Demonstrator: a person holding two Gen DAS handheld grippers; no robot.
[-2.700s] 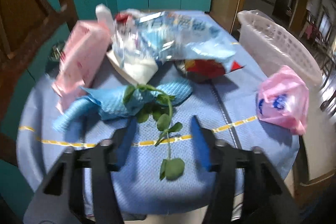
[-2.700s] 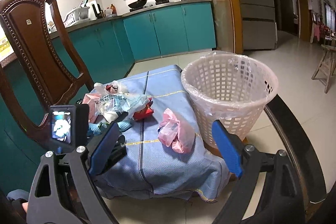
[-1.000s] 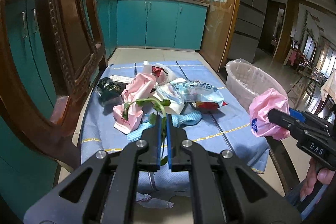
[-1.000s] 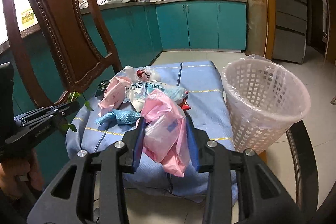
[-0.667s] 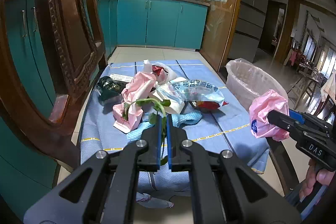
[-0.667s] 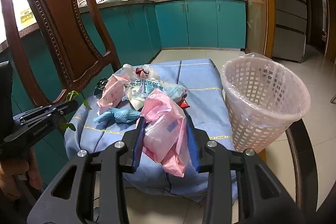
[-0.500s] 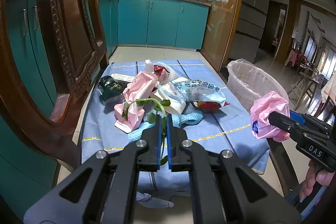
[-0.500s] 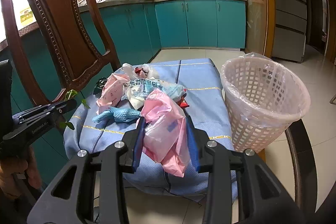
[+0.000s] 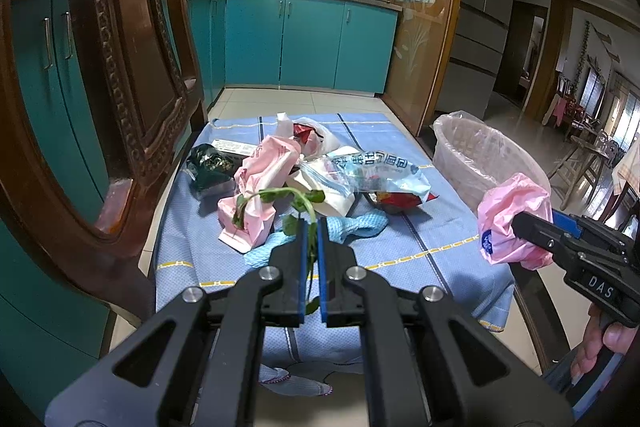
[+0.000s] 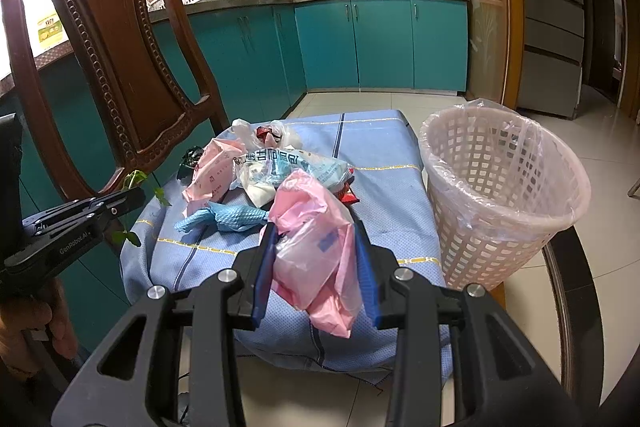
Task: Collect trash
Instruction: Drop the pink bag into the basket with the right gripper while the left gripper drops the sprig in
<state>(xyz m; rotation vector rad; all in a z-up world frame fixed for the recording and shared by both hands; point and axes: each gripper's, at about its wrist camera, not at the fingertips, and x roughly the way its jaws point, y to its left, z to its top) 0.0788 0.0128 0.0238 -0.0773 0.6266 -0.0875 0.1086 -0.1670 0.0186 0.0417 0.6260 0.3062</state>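
My left gripper point(image 9: 311, 227) is shut on a green leafy stem point(image 9: 280, 195) and holds it above the near end of the blue-cloth table point(image 9: 420, 239). My right gripper point(image 10: 316, 231) is shut on a crumpled pink plastic bag point(image 10: 316, 247), lifted off the table; it also shows in the left wrist view point(image 9: 514, 223). A white lattice trash basket point(image 10: 504, 195) with a clear liner stands right of the table. A pile of trash lies mid-table: a pink packet point(image 9: 260, 195), a blue-printed bag point(image 9: 376, 171), a blue cloth point(image 9: 352, 227), a red wrapper point(image 9: 396, 201).
A carved wooden chair point(image 10: 116, 67) stands close on the left of the table. A dark green packet point(image 9: 210, 167) lies at the table's left edge. Teal kitchen cabinets point(image 10: 376, 43) line the back wall. Tiled floor lies beyond the basket.
Both grippers were open 2.7 s ago; each has since shut on its item and lifted it. Over the last second both hold almost still.
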